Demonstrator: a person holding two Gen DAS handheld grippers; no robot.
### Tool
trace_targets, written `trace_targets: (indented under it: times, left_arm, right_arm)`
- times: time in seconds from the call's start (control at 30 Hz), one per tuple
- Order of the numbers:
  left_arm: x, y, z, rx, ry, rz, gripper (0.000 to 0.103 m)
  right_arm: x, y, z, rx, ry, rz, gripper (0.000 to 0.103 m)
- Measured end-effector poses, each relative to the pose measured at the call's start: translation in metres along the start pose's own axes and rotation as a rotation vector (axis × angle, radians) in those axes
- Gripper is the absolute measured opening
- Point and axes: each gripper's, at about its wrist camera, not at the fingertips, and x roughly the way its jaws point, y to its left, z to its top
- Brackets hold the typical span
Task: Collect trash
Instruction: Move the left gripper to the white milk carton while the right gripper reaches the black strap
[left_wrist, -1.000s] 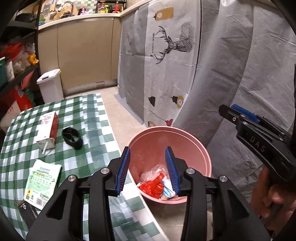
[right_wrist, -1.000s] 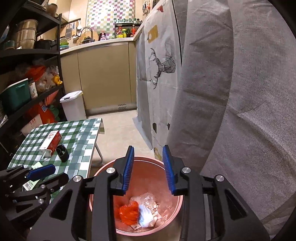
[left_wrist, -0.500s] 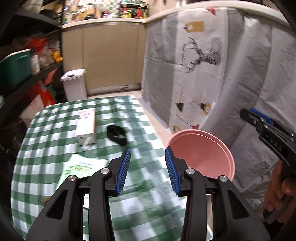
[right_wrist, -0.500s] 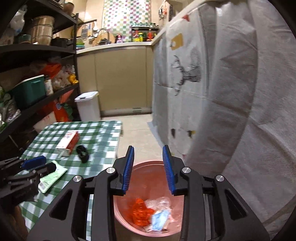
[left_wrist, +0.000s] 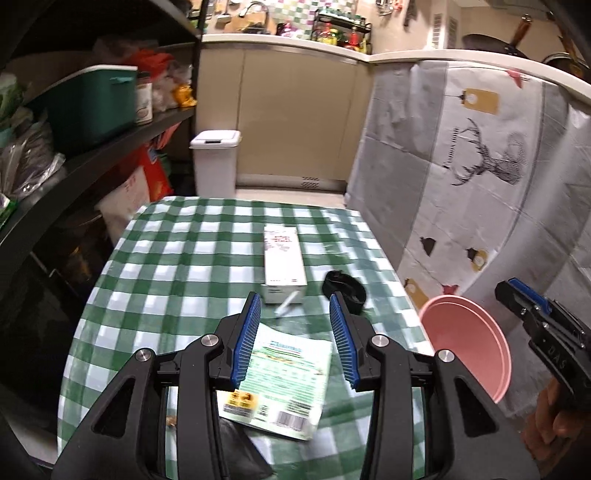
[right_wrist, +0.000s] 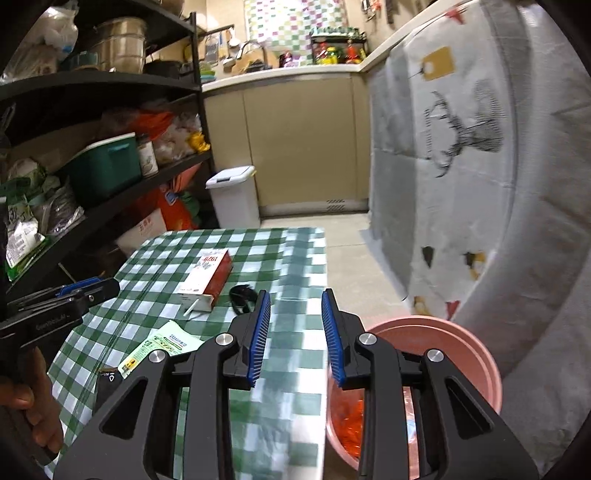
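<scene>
My left gripper (left_wrist: 294, 299) is open and empty above a green-and-white flat packet (left_wrist: 284, 373) on the checked table (left_wrist: 177, 258). Beyond the packet lie a white and red carton (left_wrist: 283, 258), a small white straw (left_wrist: 288, 306) and a black band (left_wrist: 345, 286). A pink bin (left_wrist: 476, 343) stands on the floor off the table's right edge, with red trash (right_wrist: 349, 417) inside. My right gripper (right_wrist: 295, 295) hovers over the table's right edge beside the bin (right_wrist: 461, 347); its jaws are closing with nothing between them. The carton (right_wrist: 207, 273) and packet (right_wrist: 164, 345) lie to its left.
A dark wrapper (left_wrist: 236, 443) lies at the table's near edge. A black shelf rack (left_wrist: 110, 140) full of goods lines the left side. A white lidded bin (left_wrist: 216, 162) stands beyond the table. A grey printed cloth (left_wrist: 480, 166) hangs on the right.
Both grippers have swung left, away from the pink bin and toward the table. The left one now hangs over the packet; the right one has shifted from above the bin to the table's edge.
</scene>
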Motion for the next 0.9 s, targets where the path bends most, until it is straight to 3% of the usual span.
trace_targets:
  times: [0.37, 0.47, 0.53, 0.57, 0.9]
  left_arm:
    - [0.046, 0.023, 0.011, -0.009, 0.042, 0.044, 0.039]
    - [0.058, 0.025, 0.016, -0.015, 0.054, 0.048, 0.039]
    - [0.066, 0.027, 0.02, -0.011, 0.058, 0.046, 0.039]
    - [0.069, 0.027, 0.021, -0.007, 0.059, 0.046, 0.039]
    - [0.105, 0.026, 0.027, 0.004, 0.08, 0.013, 0.039]
  right_arm:
    - [0.072, 0.038, 0.006, -0.057, 0.053, 0.069, 0.031]
    - [0.1, 0.044, 0.005, -0.074, 0.101, 0.091, 0.034]
    - [0.12, 0.049, 0.003, -0.095, 0.148, 0.1, 0.046]
    - [0.131, 0.051, 0.002, -0.103, 0.184, 0.113, 0.047]
    - [0.187, 0.058, -0.007, -0.178, 0.322, 0.114, 0.047]
